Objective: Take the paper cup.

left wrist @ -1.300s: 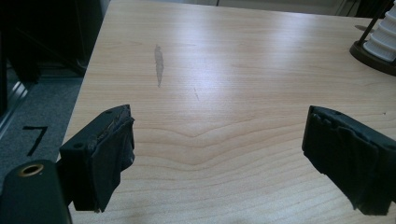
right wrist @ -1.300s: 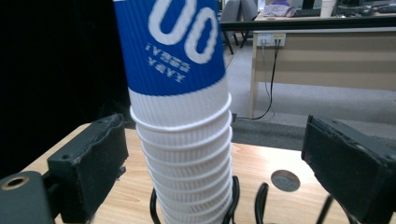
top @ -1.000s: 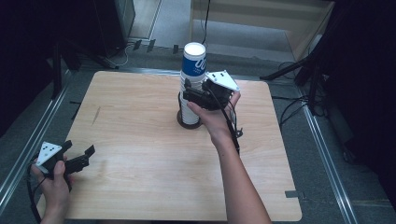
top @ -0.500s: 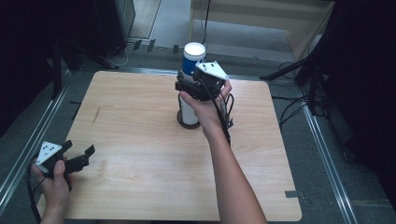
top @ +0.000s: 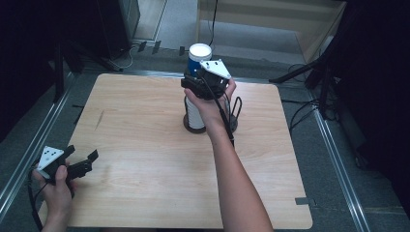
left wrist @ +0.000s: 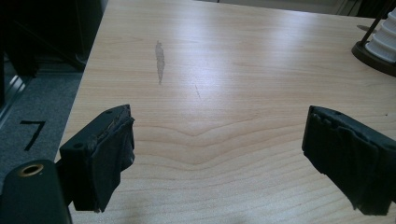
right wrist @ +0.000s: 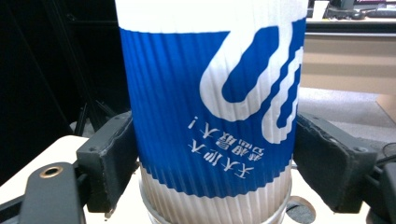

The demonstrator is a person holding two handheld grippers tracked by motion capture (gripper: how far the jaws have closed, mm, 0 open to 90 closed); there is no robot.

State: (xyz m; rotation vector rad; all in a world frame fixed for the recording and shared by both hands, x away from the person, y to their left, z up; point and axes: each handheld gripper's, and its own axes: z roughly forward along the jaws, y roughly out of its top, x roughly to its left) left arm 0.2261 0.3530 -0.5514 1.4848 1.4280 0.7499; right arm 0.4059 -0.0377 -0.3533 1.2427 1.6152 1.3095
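A blue and white ribbed paper cup (top: pixel 197 56) tops a stack of white cups (top: pixel 194 114) on a dark round stand (top: pixel 189 126) at the table's far middle. Its print reads upside down in the right gripper view. My right gripper (top: pixel 192 83) reaches it from the near side. Its jaws have just been closing, and both pads (right wrist: pixel 111 161) now press the sides of the blue cup (right wrist: pixel 210 107). My left gripper (top: pixel 83 153) rests at the near left corner, its jaws (left wrist: pixel 215 154) spread wide with only bare wood between them.
The wooden table (top: pixel 135 145) stretches wide between both hands. A black cable loop (top: pixel 235 107) lies beside the stand on its right. Metal rails (top: pixel 333 145) run along the table's sides, with dark floor and stands beyond the far edge.
My right gripper has moved up and slightly left along the stack to the blue cup, and its jaws have closed onto it. The left hand has stayed put.
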